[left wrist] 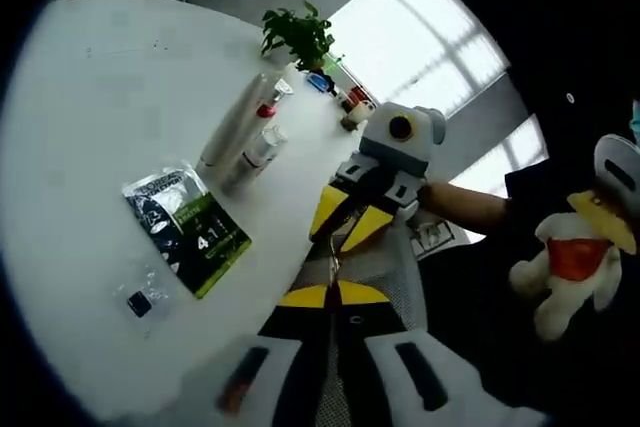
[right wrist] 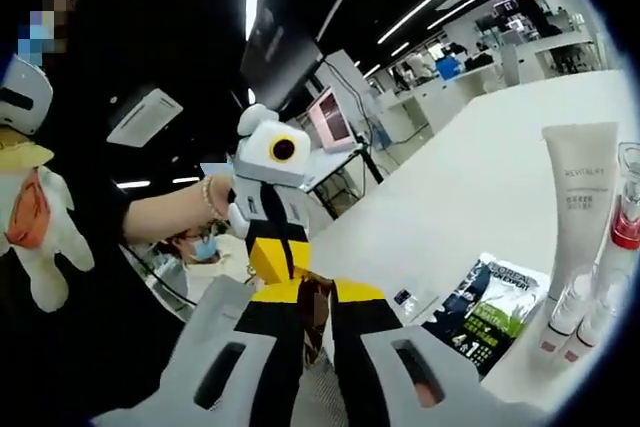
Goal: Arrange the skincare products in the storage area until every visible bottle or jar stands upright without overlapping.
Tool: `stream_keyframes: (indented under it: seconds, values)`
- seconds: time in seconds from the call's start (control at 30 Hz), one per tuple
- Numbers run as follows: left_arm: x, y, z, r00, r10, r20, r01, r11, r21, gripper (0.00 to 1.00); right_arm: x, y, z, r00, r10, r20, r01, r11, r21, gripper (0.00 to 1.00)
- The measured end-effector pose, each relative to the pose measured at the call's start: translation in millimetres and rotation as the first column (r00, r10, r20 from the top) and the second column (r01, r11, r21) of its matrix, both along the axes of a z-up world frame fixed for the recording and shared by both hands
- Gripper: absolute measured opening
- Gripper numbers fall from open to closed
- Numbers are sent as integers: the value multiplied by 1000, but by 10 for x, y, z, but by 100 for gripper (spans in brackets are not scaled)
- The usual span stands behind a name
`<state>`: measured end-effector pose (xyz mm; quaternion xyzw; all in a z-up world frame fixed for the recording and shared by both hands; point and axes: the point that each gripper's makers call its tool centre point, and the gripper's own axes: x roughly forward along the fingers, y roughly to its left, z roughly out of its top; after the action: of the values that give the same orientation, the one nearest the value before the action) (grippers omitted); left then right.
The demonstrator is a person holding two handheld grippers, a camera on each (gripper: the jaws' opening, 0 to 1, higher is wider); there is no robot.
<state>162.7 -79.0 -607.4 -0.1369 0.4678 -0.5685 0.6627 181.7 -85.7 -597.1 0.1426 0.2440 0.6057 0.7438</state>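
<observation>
A white tube (left wrist: pixel 235 127) (right wrist: pixel 575 207) and slim clear bottles with red collars (left wrist: pixel 265 117) (right wrist: pixel 620 232) seem to lie side by side near the white table's (left wrist: pixel 90 107) edge. A black-and-green sachet (left wrist: pixel 190 227) (right wrist: pixel 482 312) lies flat beside them. Off the table's edge, my left gripper (left wrist: pixel 332 294) (right wrist: pixel 278 257) and right gripper (left wrist: pixel 348 219) (right wrist: pixel 310 292) point at each other. Their yellow tips almost meet. Both pairs of jaws stand together with nothing clearly held. Neither gripper touches a product.
A potted plant (left wrist: pixel 300 35) and small items (left wrist: pixel 350 107) stand at the table's far edge. A small black packet (left wrist: pixel 140 302) lies near the sachet. A person with a plush toy (left wrist: pixel 575 257) (right wrist: pixel 35 217) is close behind the grippers. Desks and monitors (right wrist: pixel 330 117) fill the room beyond.
</observation>
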Motion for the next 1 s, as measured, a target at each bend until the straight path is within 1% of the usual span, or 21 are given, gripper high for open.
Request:
stream_keyframes:
  seconds: [0.1,0.13,0.23,0.3,0.4,0.43,0.47,0.5,0.53,0.57,0.6,0.63,0.67,0.73,0.77,0.8,0.83,0.87,0.93,0.97,1.0]
  values:
    - [-53,-27,15,1000,-1,-22,1,1000,7,0,-6,-2,-15,1000,4,-3,-4,1000,-11,7]
    - [-62,-31,14,1000,-3,-25,3,1000,9,0,-17,-1,-17,1000,14,11,-14,1000,-16,6]
    - [-57,10,-4,999,-17,-45,18,1000,17,0,-46,5,-30,999,32,13,-31,999,-26,4]
    - [-61,21,-16,998,-30,-49,31,999,23,0,-82,0,-41,998,60,15,-60,998,-32,2]
    - [-53,33,-21,998,-35,-52,37,999,22,0,-77,-2,-38,999,54,-3,-54,998,-30,1]
    - [-34,36,-19,998,-30,-46,31,999,19,0,-51,-11,-24,999,31,-33,-32,999,-17,1]
    - [18,37,-7,1000,-20,-13,20,1000,1,1,-44,-15,-17,999,24,-46,-25,1000,-9,1]
    - [57,35,1,1000,-10,12,10,1000,-11,1,-1,-37,7,997,-2,-75,3,1000,16,1]
    - [64,14,36,1000,6,17,-5,999,-33,1,10,-45,11,997,-7,-73,8,1000,20,1]
    - [94,-4,56,999,21,40,-19,998,-51,2,38,-59,35,996,-27,-85,31,999,38,1]
    - [158,-13,67,994,57,91,-51,997,-65,3,58,-72,50,995,-42,-91,47,998,50,1]
    - [169,-23,91,993,76,86,-68,994,-87,3,84,-89,73,993,-62,-103,69,995,66,1]
    - [209,-14,118,992,111,62,-103,987,-120,4,106,-97,91,991,-78,-112,88,993,80,1]
    - [269,1,139,987,156,42,-148,976,-160,4,163,-133,109,985,-110,-132,124,987,101,1]
    - [307,15,131,982,183,43,-173,970,-169,5,185,-141,130,983,-122,-139,139,983,116,1]
    - [320,32,112,979,196,50,-185,968,-171,6,236,-158,170,975,-152,-163,176,973,146,1]
    - [304,56,77,979,199,49,-188,968,-167,7,271,-173,183,969,-172,-179,201,967,156,1]
    - [315,64,64,975,219,48,-208,963,-171,8,300,-185,201,962,-190,-195,223,960,168,1]
    - [309,75,48,968,249,29,-239,952,-190,8,338,-203,221,954,-207,-217,248,950,187,1]
    - [324,81,49,962,271,24,-261,944,-203,8,353,-208,219,950,-214,-226,258,947,190,1]
    - [328,84,53,955,295,20,-284,933,-221,7,356,-205,208,951,-218,-219,259,949,181,1]
